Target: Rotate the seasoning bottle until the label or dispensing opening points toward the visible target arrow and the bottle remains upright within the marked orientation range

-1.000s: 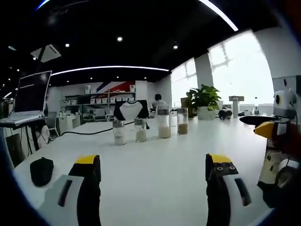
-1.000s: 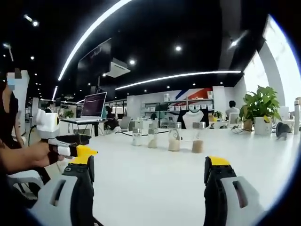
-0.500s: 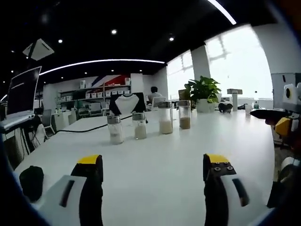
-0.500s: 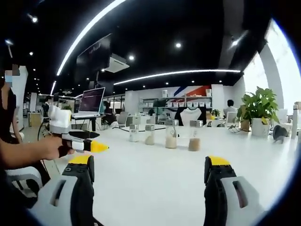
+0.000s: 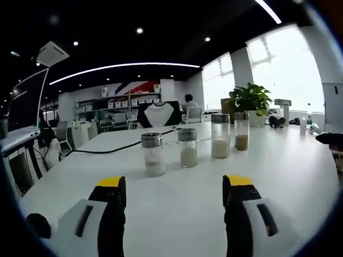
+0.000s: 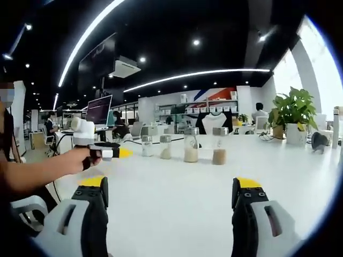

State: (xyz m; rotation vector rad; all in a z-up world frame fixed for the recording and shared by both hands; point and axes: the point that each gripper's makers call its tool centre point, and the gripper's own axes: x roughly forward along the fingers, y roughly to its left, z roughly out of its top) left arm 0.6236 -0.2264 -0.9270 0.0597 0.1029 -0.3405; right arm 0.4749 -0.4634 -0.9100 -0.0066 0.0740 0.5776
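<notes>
Open-plan office with ceiling light strips; one long white counter (image 5: 177, 203) carries four upright clear glass seasoning bottles with metal caps (image 5: 153, 155) in a row mid-counter, both claws, left claw (image 5: 174, 187) and right claw (image 6: 169, 186), spread, holding nothing.

Labels on the four seasoning bottles (image 5: 187, 148) are too small to tell.

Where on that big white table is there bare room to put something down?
The broad bare stretch of white table between the left gripper and the four glass seasoning bottles is free. It is crowded along that bottle row, with a black cable running behind it.
</notes>
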